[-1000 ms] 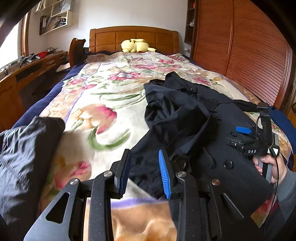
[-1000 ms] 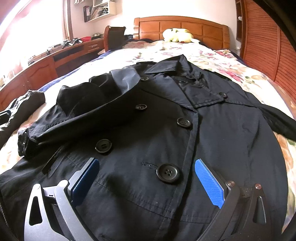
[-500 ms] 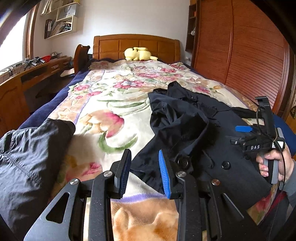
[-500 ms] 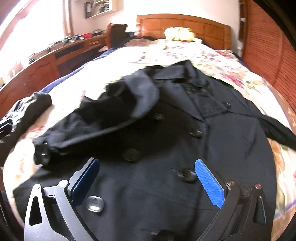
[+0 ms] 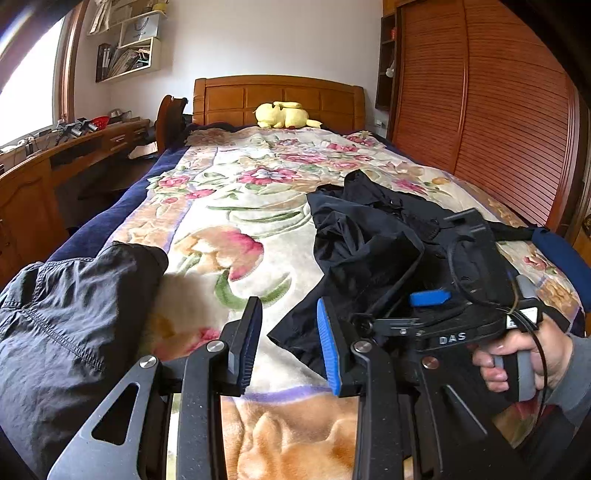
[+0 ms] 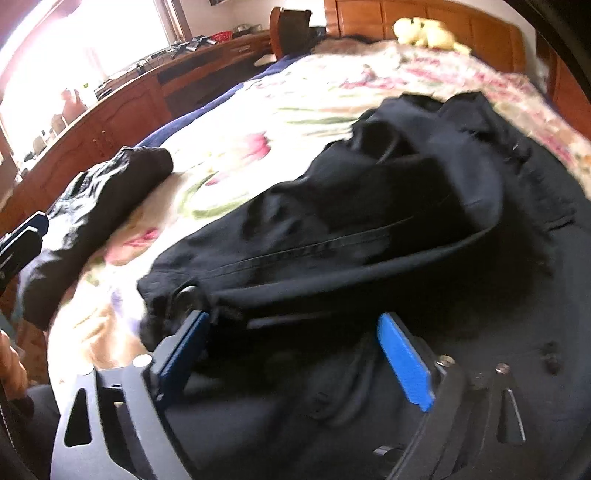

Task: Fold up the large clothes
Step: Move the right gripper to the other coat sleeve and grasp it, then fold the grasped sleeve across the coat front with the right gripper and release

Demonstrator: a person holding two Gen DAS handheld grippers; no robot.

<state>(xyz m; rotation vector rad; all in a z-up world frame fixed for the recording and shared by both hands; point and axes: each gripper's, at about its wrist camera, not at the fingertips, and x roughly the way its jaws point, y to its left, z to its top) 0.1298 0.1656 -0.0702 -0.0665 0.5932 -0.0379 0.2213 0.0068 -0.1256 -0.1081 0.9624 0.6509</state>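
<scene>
Readable lettering: one marking only.
White capitals "DAS" printed on the black body of the right claw (image 5: 430, 299), lower right of the left wrist view, just above the hand (image 5: 524, 354) gripping its handle. Faint print on a white bag (image 5: 138, 31) on the upper-left shelf, too small to read. Nothing legible in the blurred right wrist view.

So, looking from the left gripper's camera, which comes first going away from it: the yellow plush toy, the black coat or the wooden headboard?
1. Black coat, just ahead of the left gripper, to the right.
2. Yellow plush toy, at the bed's far end.
3. Wooden headboard, right behind the toy.
</scene>
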